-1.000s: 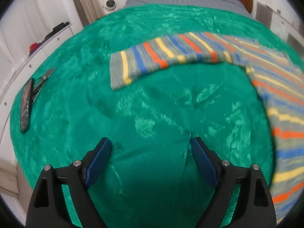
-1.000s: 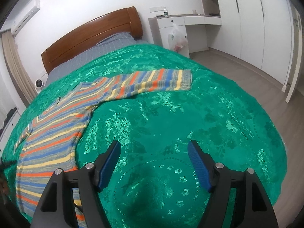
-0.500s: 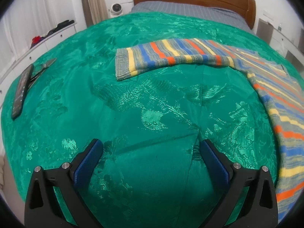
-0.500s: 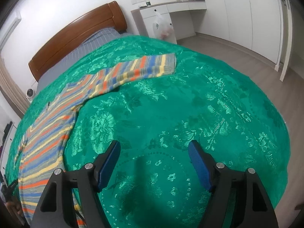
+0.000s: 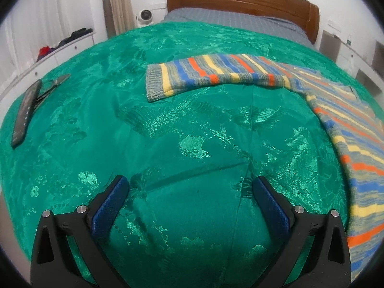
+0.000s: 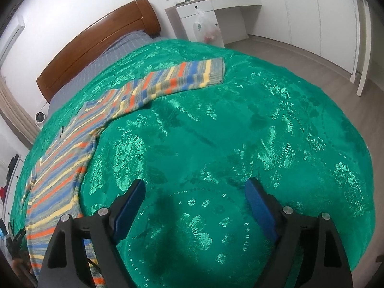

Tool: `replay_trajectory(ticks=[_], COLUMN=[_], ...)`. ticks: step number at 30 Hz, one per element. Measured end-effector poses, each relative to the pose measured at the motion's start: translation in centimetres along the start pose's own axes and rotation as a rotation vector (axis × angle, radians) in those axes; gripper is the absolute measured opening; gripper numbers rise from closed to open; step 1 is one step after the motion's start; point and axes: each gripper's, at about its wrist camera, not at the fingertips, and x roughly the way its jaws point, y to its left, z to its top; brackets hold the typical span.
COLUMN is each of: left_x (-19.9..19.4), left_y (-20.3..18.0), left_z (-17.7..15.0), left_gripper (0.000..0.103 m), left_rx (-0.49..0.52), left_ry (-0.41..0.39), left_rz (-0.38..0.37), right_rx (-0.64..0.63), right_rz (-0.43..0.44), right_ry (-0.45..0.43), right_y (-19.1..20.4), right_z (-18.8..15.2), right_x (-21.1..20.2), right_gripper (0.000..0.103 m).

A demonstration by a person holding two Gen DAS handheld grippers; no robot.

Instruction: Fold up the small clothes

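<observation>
A striped knit sweater (image 5: pixel 340 110) in grey, blue, orange and yellow lies flat on the green bedspread (image 5: pixel 168 132). Its one sleeve (image 5: pixel 211 74) stretches left, ahead of my left gripper (image 5: pixel 190 189). That gripper is open and empty, hovering over bare bedspread well short of the sleeve cuff. In the right wrist view the sweater's body (image 6: pixel 60 170) lies at left and the other sleeve (image 6: pixel 182 79) stretches right. My right gripper (image 6: pixel 195 194) is open and empty over the bedspread, right of the body.
A dark remote (image 5: pixel 25 112) and scissors (image 5: pixel 54 84) lie at the bed's left edge. A wooden headboard (image 5: pixel 242 2) and grey sheet are at the far end. A white desk with a hanging bag (image 6: pixel 206 28) and wardrobe doors stand at right.
Both grippers have pulled back and tilted up, so more of the bed and headboard shows. The sweater has not moved. Both grippers stay open.
</observation>
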Motion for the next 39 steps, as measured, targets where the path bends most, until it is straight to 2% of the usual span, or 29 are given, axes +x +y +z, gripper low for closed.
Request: replay_trajectory(ticks=[20, 27, 31, 34, 38, 39], left_x=[-0.2, -1.5, -1.3, -1.0, -1.1, -1.1], left_y=[-0.4, -0.3, -0.5, -0.7, -0.7, -0.7], left_z=[-0.2, -0.9, -1.1, -1.1, -1.2, -1.2], left_gripper=[0.103, 0.103, 0.103, 0.103, 0.103, 0.103], left_rx=[0.014, -0.008, -0.003, 0.004, 0.004, 0.003], left_ry=[-0.017, 0.002, 0.005, -0.003, -0.011, -0.012], left_rz=[0.02, 0.01, 0.013, 0.021, 0.026, 0.027], right_rx=[-0.009, 0.042, 0.135, 0.217, 0.394, 0.412], right_rz=[0.008, 0.066, 0.159, 0.234, 0.309, 0.31], right_ry=[-0.004, -0.003, 0.014, 0.006, 0.01, 0.033], right_y=[0.4, -0.4, -1.9, -3.4, -7.3, -7.9], right_z=[-0.2, 0.3, 3.5, 8.3, 14.2, 15.1], right_x=[0.1, -0.5, -1.3, -1.0, 1.9, 3.1], right_gripper=[0.091, 0.092, 0.091, 0.091, 0.087, 0.081])
